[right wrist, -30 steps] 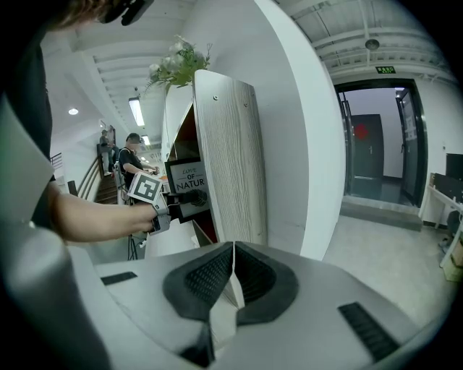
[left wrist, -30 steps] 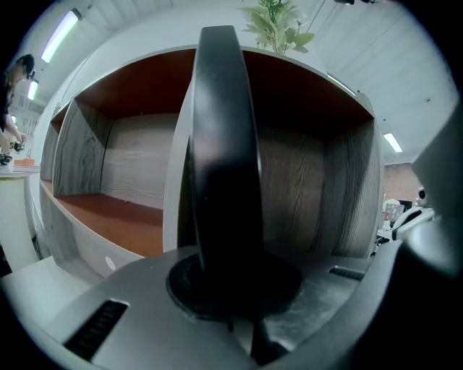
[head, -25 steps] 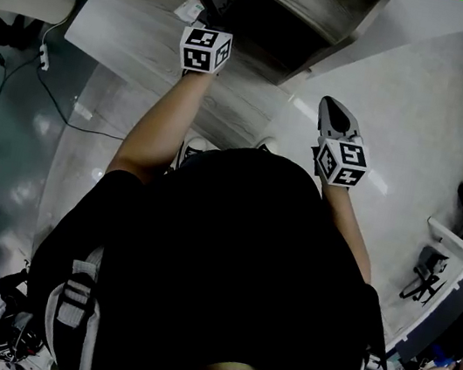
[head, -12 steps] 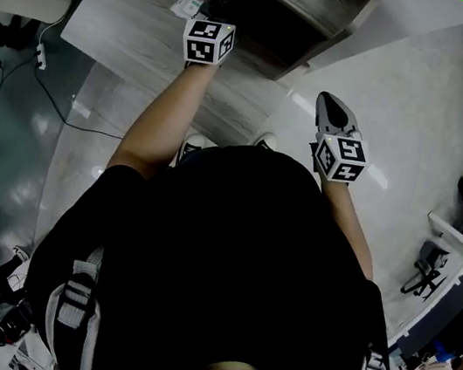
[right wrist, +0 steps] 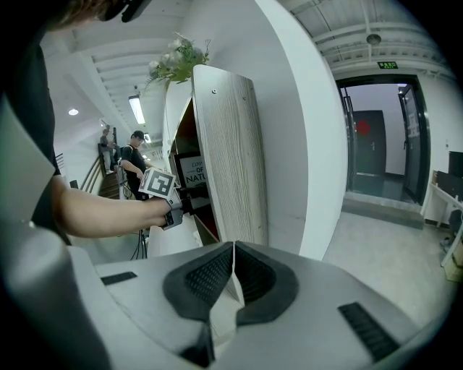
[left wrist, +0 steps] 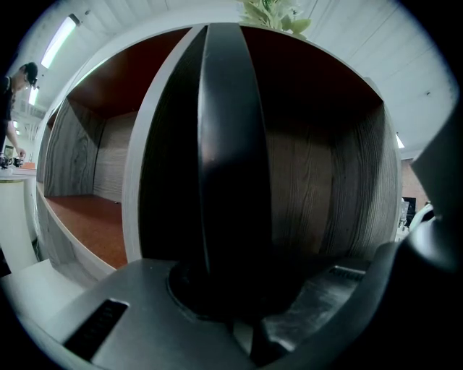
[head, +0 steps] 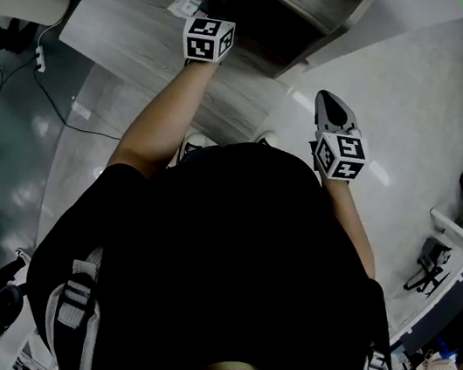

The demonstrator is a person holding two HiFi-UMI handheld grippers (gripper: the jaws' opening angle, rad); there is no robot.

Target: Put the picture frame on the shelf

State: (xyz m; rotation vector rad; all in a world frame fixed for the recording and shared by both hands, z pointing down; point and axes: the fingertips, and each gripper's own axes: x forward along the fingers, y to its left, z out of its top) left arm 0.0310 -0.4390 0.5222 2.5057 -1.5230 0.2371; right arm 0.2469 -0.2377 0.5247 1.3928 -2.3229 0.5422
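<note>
Left gripper [right wrist: 181,206], clamped on picture frame [right wrist: 191,170], edges farther into shelf [right wrist: 226,159] compartment; placement looks close, release pending. Right gripper [right wrist: 233,278] closed, empty, near right.

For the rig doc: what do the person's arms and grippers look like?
Left gripper and right gripper are grey moulded plastic, the right with dark ribbed pads; each carries a white cube of black square markers. Arms bare below black short sleeves; grey harness straps.
</note>
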